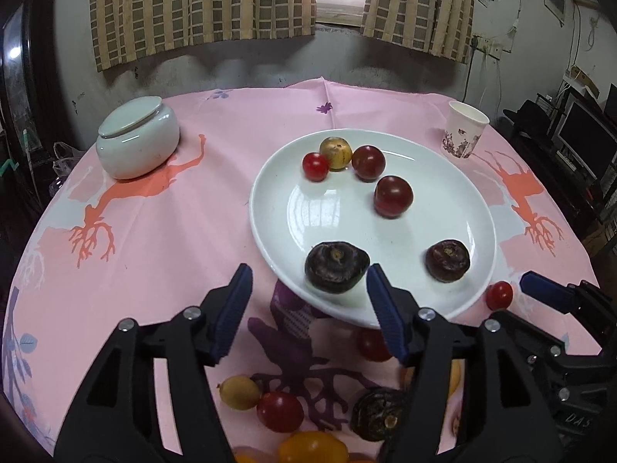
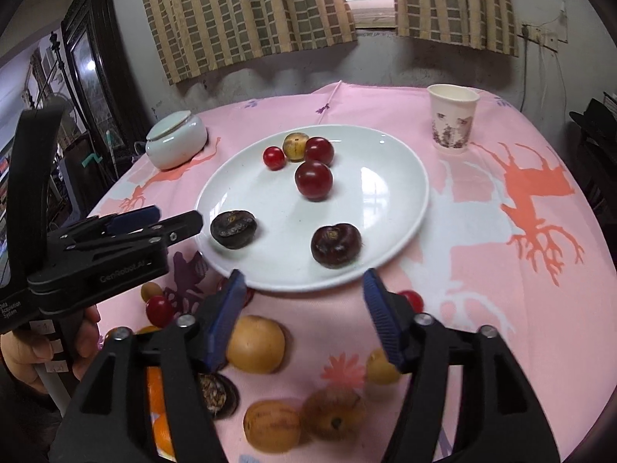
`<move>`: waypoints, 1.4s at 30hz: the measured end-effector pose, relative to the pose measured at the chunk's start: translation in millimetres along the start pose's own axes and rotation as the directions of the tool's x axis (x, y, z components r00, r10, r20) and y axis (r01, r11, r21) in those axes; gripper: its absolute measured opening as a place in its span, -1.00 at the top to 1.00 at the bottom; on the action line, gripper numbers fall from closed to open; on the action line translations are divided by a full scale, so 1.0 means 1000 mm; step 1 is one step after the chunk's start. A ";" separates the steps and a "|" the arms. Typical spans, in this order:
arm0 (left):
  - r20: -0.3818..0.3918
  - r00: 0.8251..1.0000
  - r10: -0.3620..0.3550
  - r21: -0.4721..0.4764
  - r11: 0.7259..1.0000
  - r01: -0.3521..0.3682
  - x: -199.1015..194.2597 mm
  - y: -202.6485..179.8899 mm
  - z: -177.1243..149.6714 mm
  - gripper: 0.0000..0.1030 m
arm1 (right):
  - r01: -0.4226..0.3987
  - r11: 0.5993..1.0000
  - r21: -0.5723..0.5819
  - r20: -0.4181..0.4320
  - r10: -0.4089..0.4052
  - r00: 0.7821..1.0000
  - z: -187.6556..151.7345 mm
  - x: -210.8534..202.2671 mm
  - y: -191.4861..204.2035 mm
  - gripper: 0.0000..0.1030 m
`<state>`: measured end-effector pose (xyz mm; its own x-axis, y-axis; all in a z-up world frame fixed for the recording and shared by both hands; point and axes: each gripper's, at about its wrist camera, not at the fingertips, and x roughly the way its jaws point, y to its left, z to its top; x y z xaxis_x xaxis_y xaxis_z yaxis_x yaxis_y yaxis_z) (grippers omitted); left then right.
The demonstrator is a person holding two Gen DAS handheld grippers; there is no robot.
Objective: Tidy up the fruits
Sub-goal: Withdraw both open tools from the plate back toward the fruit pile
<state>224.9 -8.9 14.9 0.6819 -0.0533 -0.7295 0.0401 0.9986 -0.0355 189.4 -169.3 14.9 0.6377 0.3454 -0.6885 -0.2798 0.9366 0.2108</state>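
Observation:
A white plate (image 1: 443, 200) (image 2: 385, 200) on the pink cloth holds two dark water chestnuts (image 1: 336, 266) (image 2: 233, 228), three red tomatoes (image 1: 393, 196) and a yellow-brown fruit (image 1: 335, 152). My left gripper (image 1: 308, 274) (image 2: 177, 216) stands open at the plate's near left rim, just short of the nearer chestnut, its pads touching nothing. My right gripper (image 2: 304, 276) (image 1: 513, 301) is open at the near rim, empty, short of the other chestnut (image 2: 336, 245). Loose fruit lies on the cloth under both: a tan fruit (image 2: 254, 343), red tomatoes (image 1: 279, 411), a chestnut (image 1: 380, 413).
A white lidded jar (image 1: 137, 142) (image 2: 177, 142) sits at the far left and a paper cup (image 1: 462, 135) (image 2: 453, 121) at the far right. A small red tomato (image 1: 498, 295) lies by the plate's right rim. A hand (image 2: 38, 347) holds the left gripper.

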 end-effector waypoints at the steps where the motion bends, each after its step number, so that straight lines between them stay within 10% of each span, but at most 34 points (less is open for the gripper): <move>1: 0.009 1.000 0.002 -0.001 1.000 -0.002 -0.007 0.001 -0.003 -0.45 | -0.002 1.000 0.007 0.009 0.002 1.000 -0.002 -0.006 -0.002 -0.36; 16: 0.051 0.997 -0.057 -0.005 0.998 0.058 -0.084 0.021 -0.067 -0.78 | -0.016 0.998 0.055 -0.020 0.017 1.000 -0.058 -0.047 -0.006 -0.40; 42: -0.014 0.996 -0.089 0.085 0.992 0.090 -0.071 0.057 -0.112 -0.86 | -0.059 0.991 -0.124 -0.095 0.047 0.994 -0.086 -0.038 0.021 -0.40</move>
<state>96.7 51.9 -11.8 0.6651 -0.1423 -0.7330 0.1635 0.9856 -0.0429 97.2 -168.2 -14.5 0.5529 0.3819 -0.7406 -0.4033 0.9004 0.1633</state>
